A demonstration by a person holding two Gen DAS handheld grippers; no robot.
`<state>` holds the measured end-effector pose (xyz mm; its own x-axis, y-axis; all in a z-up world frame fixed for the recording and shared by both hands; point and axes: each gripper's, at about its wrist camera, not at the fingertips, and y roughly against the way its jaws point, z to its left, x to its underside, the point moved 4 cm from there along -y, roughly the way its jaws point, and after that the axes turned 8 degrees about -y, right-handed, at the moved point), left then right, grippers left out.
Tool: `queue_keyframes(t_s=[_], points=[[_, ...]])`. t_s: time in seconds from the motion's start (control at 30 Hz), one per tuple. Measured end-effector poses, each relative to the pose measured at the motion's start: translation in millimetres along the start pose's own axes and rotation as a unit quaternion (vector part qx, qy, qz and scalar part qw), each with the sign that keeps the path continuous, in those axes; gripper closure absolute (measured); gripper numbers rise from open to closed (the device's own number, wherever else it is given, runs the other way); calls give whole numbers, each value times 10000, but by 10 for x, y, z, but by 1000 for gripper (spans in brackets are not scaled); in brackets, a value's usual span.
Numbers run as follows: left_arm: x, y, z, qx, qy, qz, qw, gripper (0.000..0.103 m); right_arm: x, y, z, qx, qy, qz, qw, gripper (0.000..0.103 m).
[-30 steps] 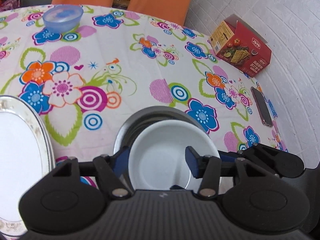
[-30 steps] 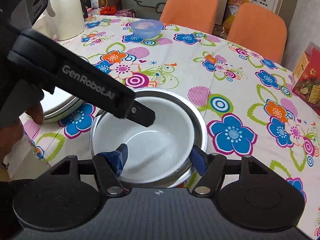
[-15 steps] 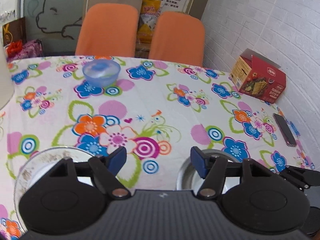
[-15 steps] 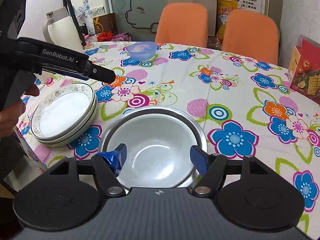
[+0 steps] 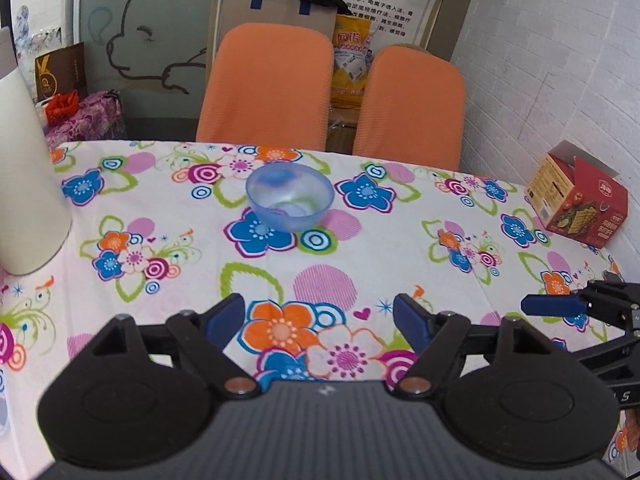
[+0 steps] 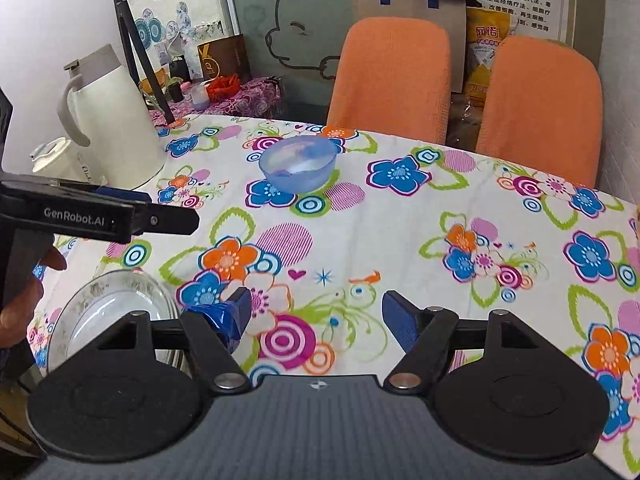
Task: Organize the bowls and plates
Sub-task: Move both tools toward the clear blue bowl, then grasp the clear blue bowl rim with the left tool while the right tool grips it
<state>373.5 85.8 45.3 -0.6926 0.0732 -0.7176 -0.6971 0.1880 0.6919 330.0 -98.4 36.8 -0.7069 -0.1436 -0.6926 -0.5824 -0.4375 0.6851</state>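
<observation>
On the flowered tablecloth [image 5: 360, 240]: both grippers hang above the cloth, and neither one has anything between its fingers.
Left gripper [image 5: 319, 318]: jaws spread wide, blue pads bare, aimed toward 12 o'clock at the far side of the table.
Right gripper [image 6: 316, 316]: jaws wide apart too, holding nothing; its left pad is wrapped in crinkled blue tape.
Blue plastic bowl [image 5: 289, 197]: there it is, upright and translucent, standing alone on the cloth at 12 o'clock from the left gripper, well apart from its fingers; in the right wrist view it sits at 11 o'clock [image 6: 297, 164], just as far off.
Stacked plates [image 6: 114, 312]: only the right wrist view catches them, white with a speckled rim, at 9 o'clock by the near table edge, partly hidden behind the gripper body.
Hand [image 6: 20, 292]: only the right wrist view shows it, at 9 o'clock, wrapped round the left gripper's handle, whose side reads GenRobot.AI.
White thermos jug [image 6: 112, 120]: handle and lid show in the right wrist view at 10 o'clock; the left wrist view gets just its plain side at 9 o'clock [image 5: 28, 184].
Red cracker box [image 5: 576, 200]: seen by the left wrist camera alone, at 2 o'clock by the white brick wall, top flap open.
Orange chairs [image 5: 272, 88]: two of them, behind the table at 12 o'clock in both views.
</observation>
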Motion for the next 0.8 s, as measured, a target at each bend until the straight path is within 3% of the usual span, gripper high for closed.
queue_keyframes(t_s=[0.33,0.5,0.6,0.8], points=[[-366,-631,865,-112,935,283,9952,27,-551,-897,16,-30,-113,273,9996,44],[-556,-986,975,-55,1170,433,9922,27,-812,-1170,65,-136,-255,85,9995,44],[-650,-1209,998,-109,1220,517,9911,27,-948,-1353,92,66,-123,-19,9999,44],[-776,-1662,1019,-192,1147,832,9897,27,-1058,-1833,156,436,344,222,9982,44]])
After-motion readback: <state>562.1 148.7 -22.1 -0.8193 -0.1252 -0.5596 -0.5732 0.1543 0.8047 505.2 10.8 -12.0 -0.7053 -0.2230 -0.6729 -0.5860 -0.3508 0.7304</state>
